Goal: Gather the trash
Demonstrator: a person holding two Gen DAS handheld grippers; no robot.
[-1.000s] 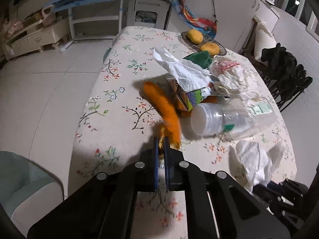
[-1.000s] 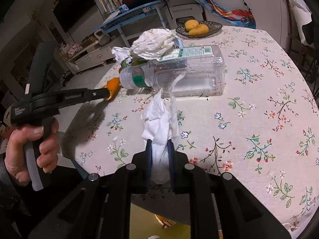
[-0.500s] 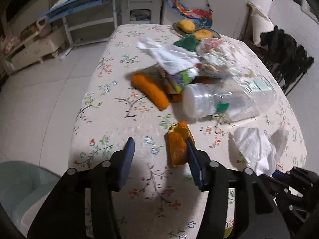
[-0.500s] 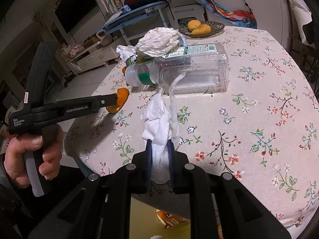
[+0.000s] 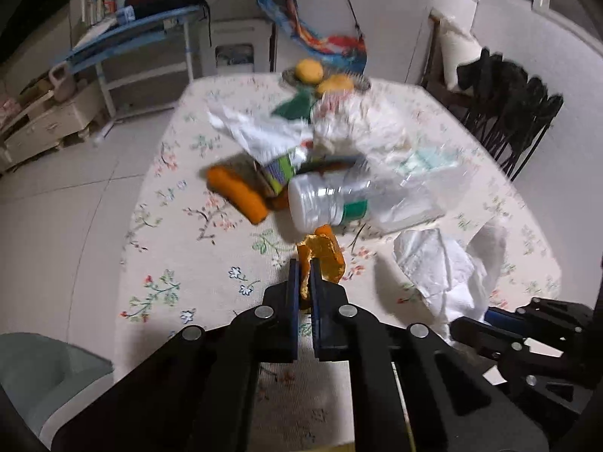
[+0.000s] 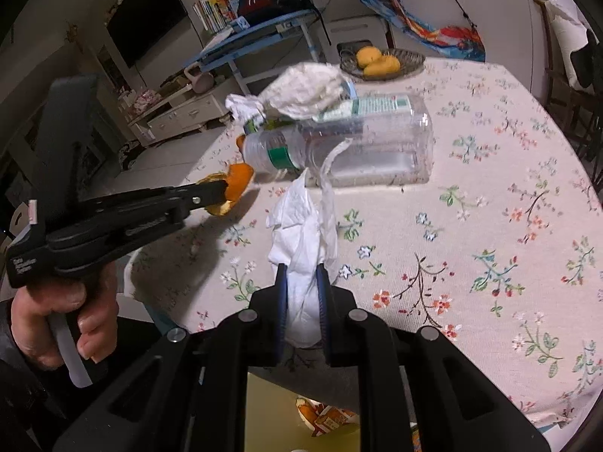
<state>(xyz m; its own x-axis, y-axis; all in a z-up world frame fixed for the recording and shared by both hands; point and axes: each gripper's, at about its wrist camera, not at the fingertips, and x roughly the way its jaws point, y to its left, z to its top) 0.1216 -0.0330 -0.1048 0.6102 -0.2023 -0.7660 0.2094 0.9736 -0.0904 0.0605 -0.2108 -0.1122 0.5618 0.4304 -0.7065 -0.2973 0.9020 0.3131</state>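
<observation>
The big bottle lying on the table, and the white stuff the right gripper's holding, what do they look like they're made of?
Bottle: clear, glossy plastic, apparently; the tablecloth shows through it. White wad in the right gripper: soft, matte tissue paper, judging by its crumpled folds.

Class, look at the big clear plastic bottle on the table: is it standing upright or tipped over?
Tipped over. The clear plastic bottle lies on its side on the floral tablecloth, its neck pointing sideways.
</observation>
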